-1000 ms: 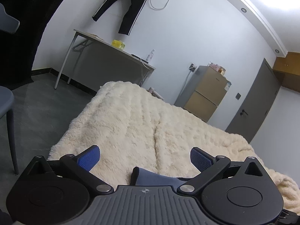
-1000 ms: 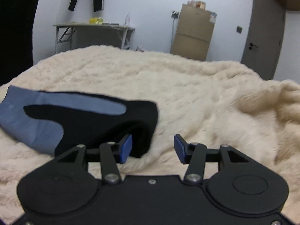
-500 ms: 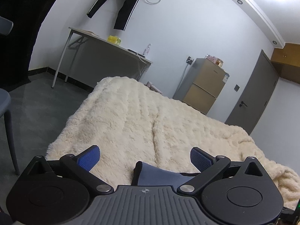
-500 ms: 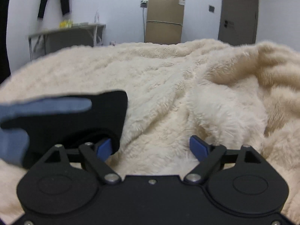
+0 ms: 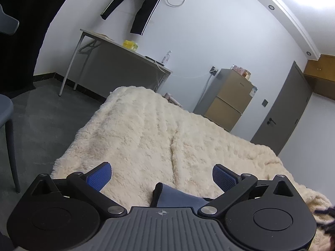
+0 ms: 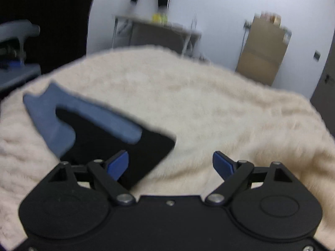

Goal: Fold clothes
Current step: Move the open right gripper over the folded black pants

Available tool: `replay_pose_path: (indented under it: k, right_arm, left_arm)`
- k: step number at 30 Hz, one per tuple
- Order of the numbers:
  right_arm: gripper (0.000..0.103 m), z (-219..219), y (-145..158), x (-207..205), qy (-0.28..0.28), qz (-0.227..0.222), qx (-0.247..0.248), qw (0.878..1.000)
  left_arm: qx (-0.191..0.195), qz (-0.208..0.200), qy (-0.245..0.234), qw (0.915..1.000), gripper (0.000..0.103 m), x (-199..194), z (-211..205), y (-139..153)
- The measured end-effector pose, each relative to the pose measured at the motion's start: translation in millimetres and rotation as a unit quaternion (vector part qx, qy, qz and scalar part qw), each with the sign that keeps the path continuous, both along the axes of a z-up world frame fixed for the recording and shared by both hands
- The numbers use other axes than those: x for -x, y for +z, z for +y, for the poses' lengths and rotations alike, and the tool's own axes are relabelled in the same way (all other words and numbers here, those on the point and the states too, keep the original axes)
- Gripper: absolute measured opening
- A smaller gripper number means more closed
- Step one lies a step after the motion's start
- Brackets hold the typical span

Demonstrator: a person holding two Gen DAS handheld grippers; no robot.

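Both grippers stood open over the bed. Right gripper (image 6: 170, 163) had its blue pads spread fairly wide with nothing between them; its jaws had just narrowed a little after opening, and they gripped nothing. In its blurred view the folded black-and-blue garment (image 6: 100, 133) lay at the centre left of the frame on the cream fleece blanket (image 6: 209, 104), one black corner reaching just past my left-hand pad (image 6: 117, 165). Left gripper (image 5: 162, 176) was wide as well, hovering empty, and in its view only a blue-grey edge of the garment (image 5: 178, 196) showed at the bottom centre, close under the fingers.

I judged the piece already folded and let go, so the step in hand was to clear away without disturbing it. To do that well, I would lift straight off with the pads apart so neither one snagged the top layer, then check that the edges lay square and press any raised corner flat.
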State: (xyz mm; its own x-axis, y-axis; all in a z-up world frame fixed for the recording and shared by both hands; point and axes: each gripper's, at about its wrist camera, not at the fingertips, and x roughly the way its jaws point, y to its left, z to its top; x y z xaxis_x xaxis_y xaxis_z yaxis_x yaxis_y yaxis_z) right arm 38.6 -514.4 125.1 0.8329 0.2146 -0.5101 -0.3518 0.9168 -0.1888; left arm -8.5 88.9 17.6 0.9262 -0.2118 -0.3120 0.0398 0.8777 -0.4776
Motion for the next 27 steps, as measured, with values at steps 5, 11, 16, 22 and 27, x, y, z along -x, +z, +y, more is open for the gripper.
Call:
replay_pose_path:
  k: [5, 11, 16, 22, 27]
  right_arm:
    - [0.015, 59, -24, -32, 0.037, 0.035, 0.047, 0.998]
    - [0.003, 79, -95, -37, 0.046, 0.212, 0.13, 0.967]
    - [0.011, 52, -76, -26, 0.024, 0.216, 0.092, 0.972]
    - [0.053, 20, -58, -66, -0.078, 0.17, -0.123, 0.975]
    - [0.061, 13, -103, -88, -0.103, 0.21, -0.171, 0.957]
  left_arm:
    - [-0.013, 0.005, -0.007, 0.9999, 0.102, -1, -5, 0]
    - [-0.007, 0.0, -0.002, 1.0, 0.102, 2, -4, 1]
    - [-0.007, 0.003, -0.011, 0.9999, 0.102, -2, -5, 1]
    - [-0.027, 0.004, -0.021, 0.9994, 0.102, 0, -12, 2]
    - [-0.019, 0.001, -0.012, 0.9998, 0.102, 3, -8, 2]
